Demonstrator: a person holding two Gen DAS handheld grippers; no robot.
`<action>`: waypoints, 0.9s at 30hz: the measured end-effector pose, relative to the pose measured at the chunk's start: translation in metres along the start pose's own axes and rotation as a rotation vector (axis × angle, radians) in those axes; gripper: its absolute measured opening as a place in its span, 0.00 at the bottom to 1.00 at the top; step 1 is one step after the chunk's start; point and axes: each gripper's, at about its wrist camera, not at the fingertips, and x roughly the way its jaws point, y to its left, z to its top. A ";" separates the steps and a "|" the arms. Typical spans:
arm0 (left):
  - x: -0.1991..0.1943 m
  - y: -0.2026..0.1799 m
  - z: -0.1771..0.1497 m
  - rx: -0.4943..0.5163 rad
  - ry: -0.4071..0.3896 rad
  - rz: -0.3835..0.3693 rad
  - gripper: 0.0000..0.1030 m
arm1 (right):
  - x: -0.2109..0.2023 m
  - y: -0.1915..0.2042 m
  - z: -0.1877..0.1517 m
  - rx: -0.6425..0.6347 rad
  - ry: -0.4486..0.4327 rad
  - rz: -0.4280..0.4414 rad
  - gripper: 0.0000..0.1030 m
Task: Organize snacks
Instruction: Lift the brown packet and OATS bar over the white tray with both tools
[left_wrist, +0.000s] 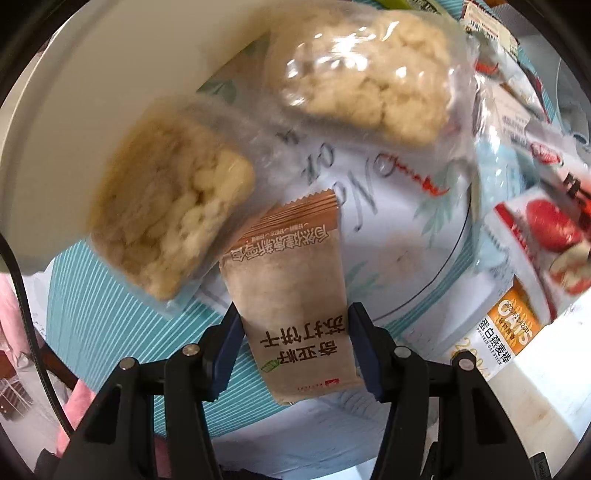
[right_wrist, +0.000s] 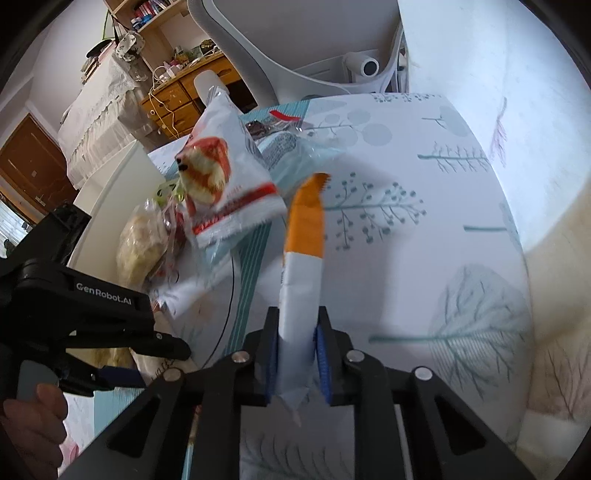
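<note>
My left gripper (left_wrist: 295, 325) is shut on a brown soda cracker packet (left_wrist: 291, 295) and holds it over the patterned tablecloth (left_wrist: 399, 229). Two clear bags of pale puffed rice cakes (left_wrist: 166, 221) (left_wrist: 369, 70) lie just ahead of it. My right gripper (right_wrist: 297, 343) is shut on a white and orange oat bar (right_wrist: 301, 266), held upright above the cloth (right_wrist: 424, 184). A white and red snack packet (right_wrist: 225, 184) and a rice cake bag (right_wrist: 138, 243) lie to the left of the bar. The left gripper (right_wrist: 122, 376) shows at the lower left of the right wrist view.
A white and orange oats packet (left_wrist: 513, 332) and red and white packets (left_wrist: 539, 236) lie at the right in the left wrist view. A white box (right_wrist: 110, 192) stands beside the snack pile. A grey office chair (right_wrist: 295, 48) and wooden drawers (right_wrist: 177, 99) stand beyond the table.
</note>
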 end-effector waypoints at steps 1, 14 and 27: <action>-0.001 0.003 -0.004 0.009 0.006 0.001 0.53 | -0.002 -0.001 -0.003 0.008 0.010 0.002 0.17; -0.050 0.012 -0.069 0.279 0.012 -0.038 0.53 | -0.049 0.011 -0.038 0.064 0.058 0.045 0.16; -0.158 0.042 -0.071 0.574 -0.167 -0.033 0.53 | -0.096 0.068 -0.058 0.077 0.029 0.147 0.16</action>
